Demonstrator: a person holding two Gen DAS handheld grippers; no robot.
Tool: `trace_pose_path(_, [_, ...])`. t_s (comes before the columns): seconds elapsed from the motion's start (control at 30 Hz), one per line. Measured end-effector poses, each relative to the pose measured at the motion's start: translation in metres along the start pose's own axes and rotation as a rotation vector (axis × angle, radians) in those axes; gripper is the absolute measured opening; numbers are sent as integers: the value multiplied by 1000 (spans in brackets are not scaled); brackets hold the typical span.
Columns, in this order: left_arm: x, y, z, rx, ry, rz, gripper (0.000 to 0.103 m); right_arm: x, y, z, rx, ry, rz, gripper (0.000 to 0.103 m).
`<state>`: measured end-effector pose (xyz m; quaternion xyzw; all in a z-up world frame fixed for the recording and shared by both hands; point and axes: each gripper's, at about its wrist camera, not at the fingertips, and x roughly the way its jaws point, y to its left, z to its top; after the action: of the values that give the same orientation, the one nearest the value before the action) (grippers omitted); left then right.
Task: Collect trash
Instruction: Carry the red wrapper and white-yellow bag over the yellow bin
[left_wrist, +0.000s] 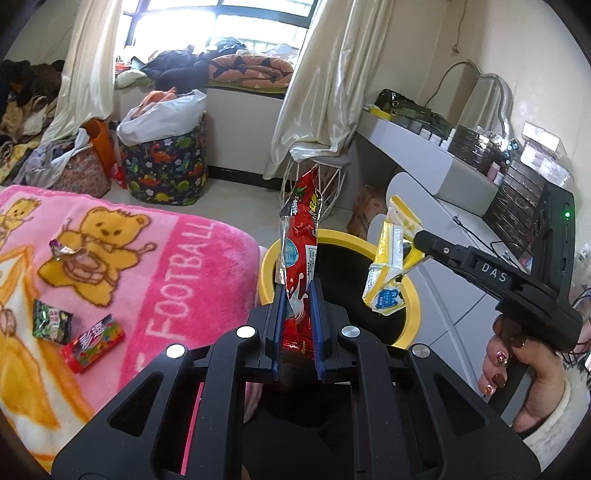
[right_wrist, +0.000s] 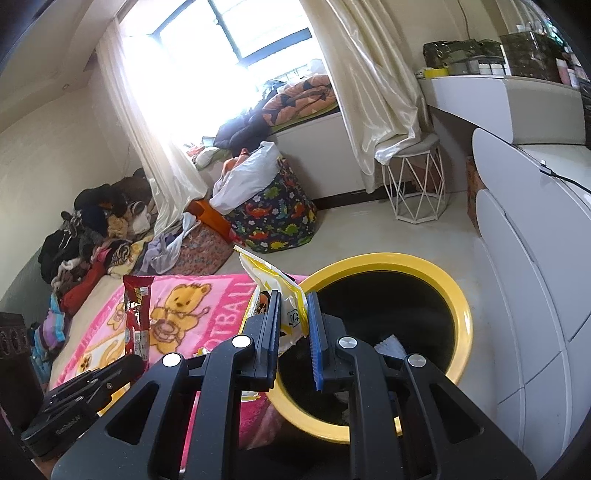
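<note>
Trash in both grips: left gripper (left_wrist: 298, 295) clamps red wrapper (left_wrist: 300, 236), right gripper (right_wrist: 294, 310) clamps yellow wrapper (right_wrist: 275, 291), both near bin (right_wrist: 463, 306) rim. Risk: light wrappers released off-centre could flutter onto blanket (left_wrist: 192, 258), where three pieces remain

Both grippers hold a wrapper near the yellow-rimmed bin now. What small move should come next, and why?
Probably open the right gripper first. Its crumpled yellow and white plastic wrapper already hangs above the dark opening of the round yellow-rimmed bin, so it should drop inside. The left gripper holds its long red foil wrapper nearer the bin's rim beside the pink blanket, so it may need to go a little farther in.
</note>
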<state>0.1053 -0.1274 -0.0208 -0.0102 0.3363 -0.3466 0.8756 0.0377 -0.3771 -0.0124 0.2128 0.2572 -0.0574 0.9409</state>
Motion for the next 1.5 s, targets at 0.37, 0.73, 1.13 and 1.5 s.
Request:
trace_pose_path(0.37, [20, -23, -2, 20, 21, -34, 8, -1, -20, 0, 47, -13, -54, 14])
trace_pose_path(0.73, [34, -38, -2, 41, 44, -54, 8, 0, -40, -2, 76, -23, -109, 14])
trace_pose_path(1.13, [52, -53, -7, 72, 77, -75, 8, 1, -63, -6, 80, -43, -206, 14])
trace_pose_path(1.5, [75, -63, -11, 102, 118, -85, 8, 4, -80, -10, 86, -42, -255, 14])
